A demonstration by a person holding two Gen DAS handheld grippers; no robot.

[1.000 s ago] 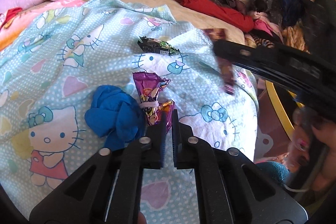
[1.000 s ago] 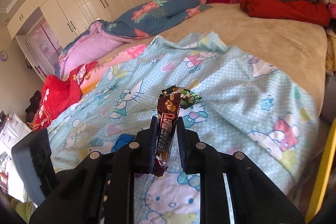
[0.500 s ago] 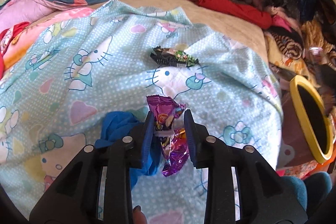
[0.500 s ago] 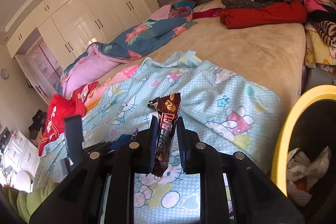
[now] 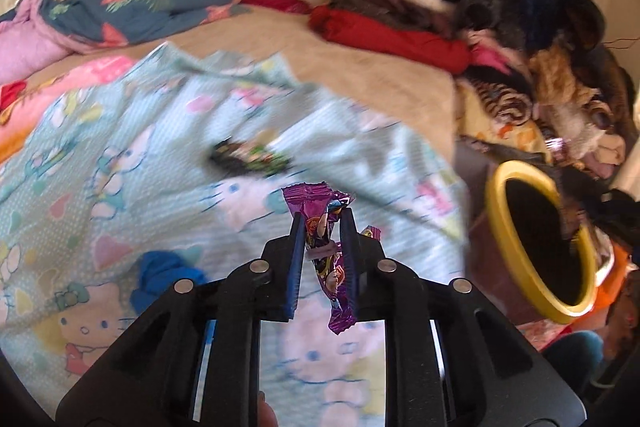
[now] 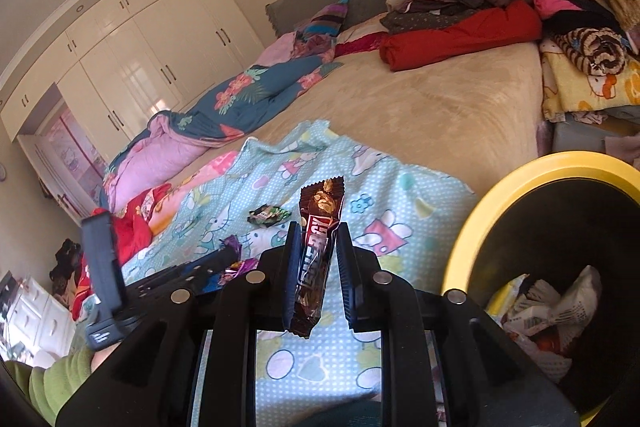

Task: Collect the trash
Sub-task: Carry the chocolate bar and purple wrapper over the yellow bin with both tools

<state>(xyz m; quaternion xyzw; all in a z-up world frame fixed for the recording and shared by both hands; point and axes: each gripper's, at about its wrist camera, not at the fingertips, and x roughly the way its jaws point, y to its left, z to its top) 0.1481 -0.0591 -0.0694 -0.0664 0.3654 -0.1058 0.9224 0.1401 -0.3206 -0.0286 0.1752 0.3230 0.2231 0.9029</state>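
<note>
Holding a purple wrapper (image 5: 326, 247), the left gripper (image 5: 322, 227) is clamped on it above the blanket (image 5: 132, 155). Right gripper (image 6: 317, 239) pinches a brown candy-bar wrapper (image 6: 316, 255) just beside the yellow-rimmed bin (image 6: 472, 227), which already contains crumpled trash (image 6: 548, 311). Neither piece dropped yet. One dark green wrapper (image 6: 268, 215) remains on the blanket; a blue cloth (image 5: 164, 275) too.

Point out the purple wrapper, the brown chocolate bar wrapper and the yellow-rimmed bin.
purple wrapper (image 5: 320, 223), left wrist view, upper printed face.
brown chocolate bar wrapper (image 6: 320, 227), right wrist view, lettered middle.
yellow-rimmed bin (image 6: 472, 227), right wrist view, left rim.
</note>
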